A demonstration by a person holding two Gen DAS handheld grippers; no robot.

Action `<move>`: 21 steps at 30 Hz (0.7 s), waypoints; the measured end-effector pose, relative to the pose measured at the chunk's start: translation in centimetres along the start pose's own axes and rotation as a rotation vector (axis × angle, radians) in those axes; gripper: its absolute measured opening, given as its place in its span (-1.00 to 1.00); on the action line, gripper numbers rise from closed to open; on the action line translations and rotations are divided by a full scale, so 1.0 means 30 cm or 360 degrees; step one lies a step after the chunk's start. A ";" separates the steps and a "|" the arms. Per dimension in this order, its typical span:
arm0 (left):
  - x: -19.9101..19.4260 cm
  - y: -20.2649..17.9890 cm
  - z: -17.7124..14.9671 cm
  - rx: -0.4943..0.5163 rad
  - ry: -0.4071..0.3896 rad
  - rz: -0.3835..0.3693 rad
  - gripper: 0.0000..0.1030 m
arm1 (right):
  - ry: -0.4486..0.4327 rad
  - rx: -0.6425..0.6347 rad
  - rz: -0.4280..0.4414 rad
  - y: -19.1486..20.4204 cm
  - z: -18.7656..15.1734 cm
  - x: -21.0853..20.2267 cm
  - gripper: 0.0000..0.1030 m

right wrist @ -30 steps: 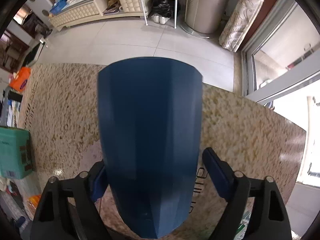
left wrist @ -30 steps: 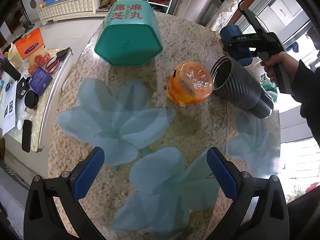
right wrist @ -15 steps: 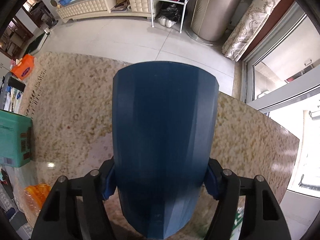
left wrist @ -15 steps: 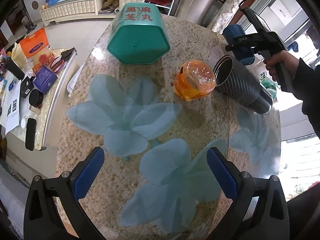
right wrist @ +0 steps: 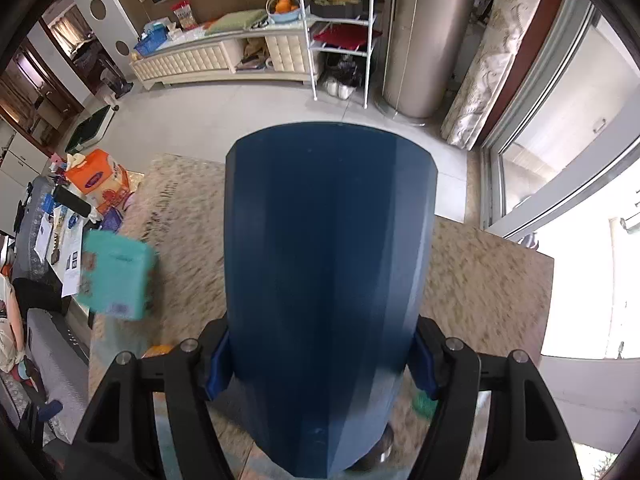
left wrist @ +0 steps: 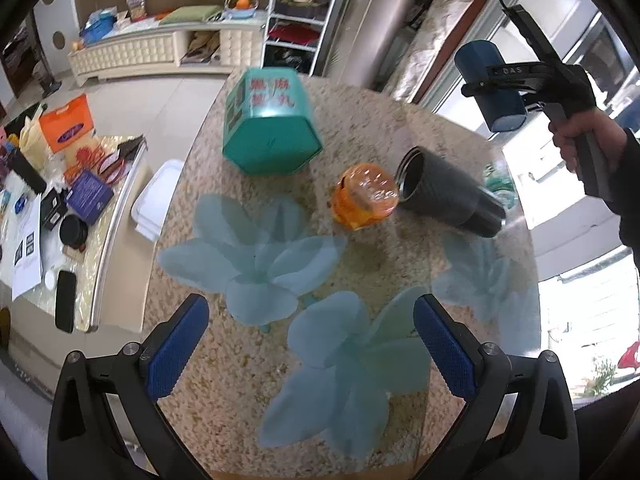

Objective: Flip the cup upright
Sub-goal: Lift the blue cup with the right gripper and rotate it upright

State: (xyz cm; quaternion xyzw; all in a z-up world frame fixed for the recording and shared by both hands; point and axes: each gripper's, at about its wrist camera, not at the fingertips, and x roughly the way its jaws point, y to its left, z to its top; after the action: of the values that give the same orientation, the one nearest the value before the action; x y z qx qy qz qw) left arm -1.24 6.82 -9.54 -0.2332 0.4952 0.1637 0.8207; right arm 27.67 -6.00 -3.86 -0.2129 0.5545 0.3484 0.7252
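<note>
My right gripper (right wrist: pixel 318 364) is shut on a dark blue faceted cup (right wrist: pixel 328 280) and holds it in the air above the table. In the left wrist view the blue cup (left wrist: pixel 490 84) hangs tilted in the right gripper (left wrist: pixel 494 78) over the table's far right edge. My left gripper (left wrist: pixel 312 344) is open and empty, low over the near side of the table. Which end of the blue cup is the mouth cannot be told.
The round granite table (left wrist: pixel 280 360) has blue flower patterns. On it lie a dark grey tumbler (left wrist: pixel 448 196) on its side, an orange jar (left wrist: pixel 366 198) and a teal hexagonal box (left wrist: pixel 272 124). A cluttered side table (left wrist: pixel 60 208) stands at left.
My right gripper has closed on the blue cup and lifted it off the table. My left gripper has pulled back and up, so more of the table shows.
</note>
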 end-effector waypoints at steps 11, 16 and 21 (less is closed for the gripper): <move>-0.120 0.006 -0.047 0.0134 -0.0086 -0.0046 0.99 | 0.0019 0.0049 0.0075 0.140 -0.374 -0.119 0.32; -0.122 0.015 -0.102 0.0192 -0.0046 -0.0042 0.99 | 0.0171 0.0142 0.0156 0.222 -0.557 -0.004 0.32; -0.123 0.029 -0.160 0.0255 0.0005 -0.0026 0.99 | 0.0289 0.0212 0.0160 0.266 -0.717 0.125 0.32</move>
State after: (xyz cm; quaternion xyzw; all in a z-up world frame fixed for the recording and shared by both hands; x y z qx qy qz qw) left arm -6.90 4.78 -8.37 -0.1712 0.5060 0.1165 0.8373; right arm 8.18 -14.62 -13.16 -0.1670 0.6497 0.3259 0.6661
